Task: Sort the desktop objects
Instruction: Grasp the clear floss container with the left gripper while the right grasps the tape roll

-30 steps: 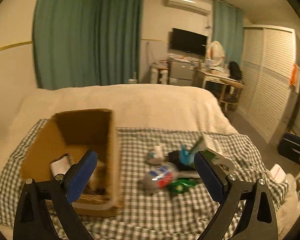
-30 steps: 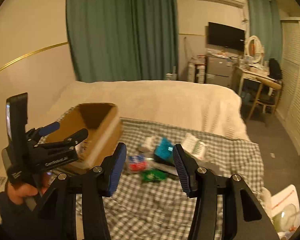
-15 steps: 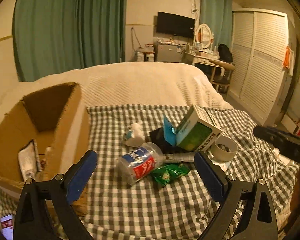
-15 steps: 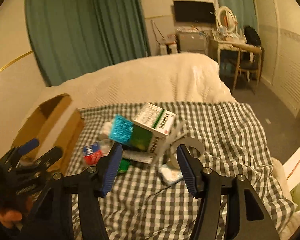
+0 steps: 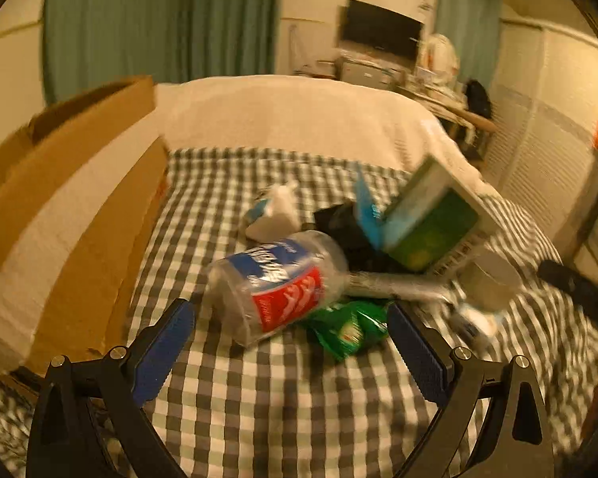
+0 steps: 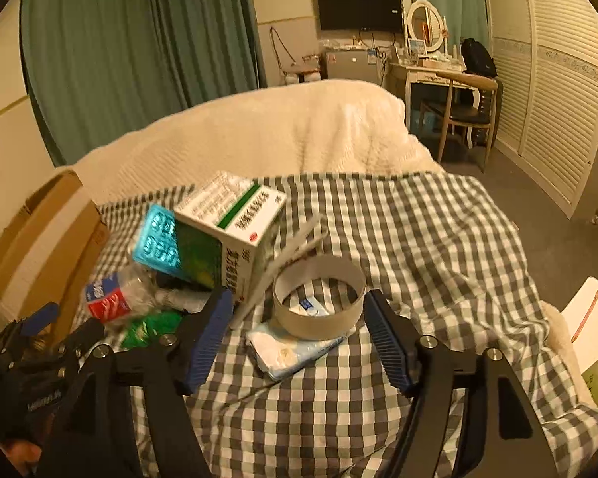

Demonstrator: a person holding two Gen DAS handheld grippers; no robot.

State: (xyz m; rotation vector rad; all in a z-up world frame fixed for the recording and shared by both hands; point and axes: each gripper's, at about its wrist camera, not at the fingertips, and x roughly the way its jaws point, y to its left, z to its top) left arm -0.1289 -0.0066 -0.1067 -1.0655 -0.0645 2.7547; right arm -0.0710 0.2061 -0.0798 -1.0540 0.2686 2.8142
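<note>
A cream-covered bed (image 6: 283,135) carries a grey-and-white checked cloth (image 6: 418,239), and everything to be sorted lies in a heap on that cloth. At the cloth's left edge stands an open cardboard box (image 5: 71,215); its inside is hidden from both views.

The white and green carton (image 6: 235,223) leans tilted on the heap, its long axis rising toward the far right. It bears printed characters too small to read. A turquoise blister pack (image 6: 157,241) leans against its left face.

The crushed clear bottle (image 5: 277,283) lies on its side, long axis running from near left to far right, with a blue and red label whose writing is blurred. A green snack wrapper (image 5: 347,328) lies just beside its base.

The cardboard tape ring (image 6: 319,302) rests flat on a white tissue packet (image 6: 295,348).

The left tool (image 5: 291,348) hangs released, jaws wide, just short of the bottle. The right tool (image 6: 299,334) has jaws opening, straddling the ring without touching it.
</note>
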